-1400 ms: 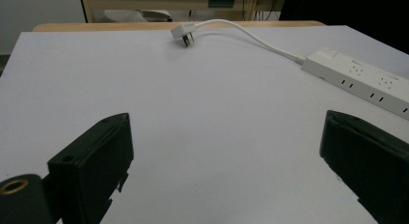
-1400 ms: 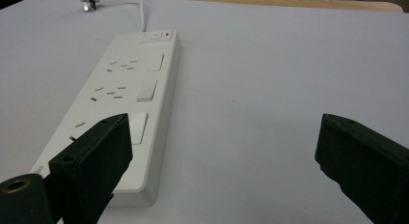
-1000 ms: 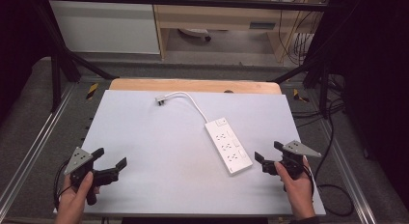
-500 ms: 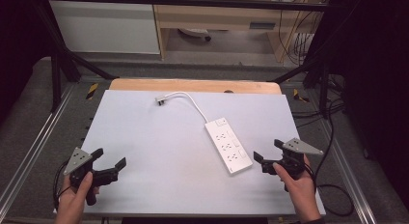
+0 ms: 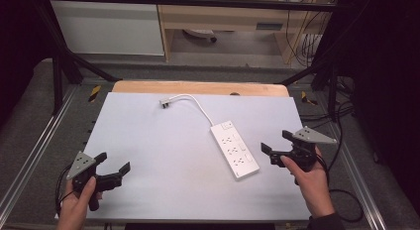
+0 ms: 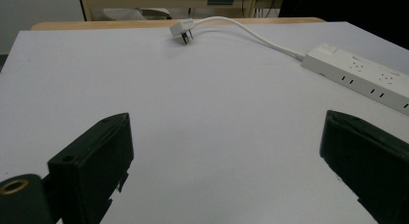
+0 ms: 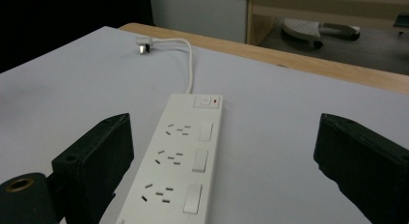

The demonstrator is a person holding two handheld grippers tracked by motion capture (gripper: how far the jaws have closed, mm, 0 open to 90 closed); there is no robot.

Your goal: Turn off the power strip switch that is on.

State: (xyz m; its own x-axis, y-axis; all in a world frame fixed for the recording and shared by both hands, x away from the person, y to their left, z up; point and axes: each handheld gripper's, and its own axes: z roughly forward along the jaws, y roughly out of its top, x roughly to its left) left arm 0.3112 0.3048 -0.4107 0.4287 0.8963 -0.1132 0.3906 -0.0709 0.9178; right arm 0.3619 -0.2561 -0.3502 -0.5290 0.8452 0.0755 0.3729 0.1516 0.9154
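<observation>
Almost nothing is moving since before: you are keeping both the left gripper (image 5: 113, 172) and right gripper (image 5: 275, 148) wide open and empty. The white plastic power strip (image 5: 234, 149) is lying on the pale surface (image 5: 163, 155), just beside your right gripper; I judge you are preparing the first reach.

White power strip (image 5: 235, 152) lies diagonal on the worktop (image 5: 148, 141), right of centre. Its cord (image 5: 198, 103) curves toward 11 o'clock, ending in a plug (image 5: 165, 102) near the far edge.
</observation>
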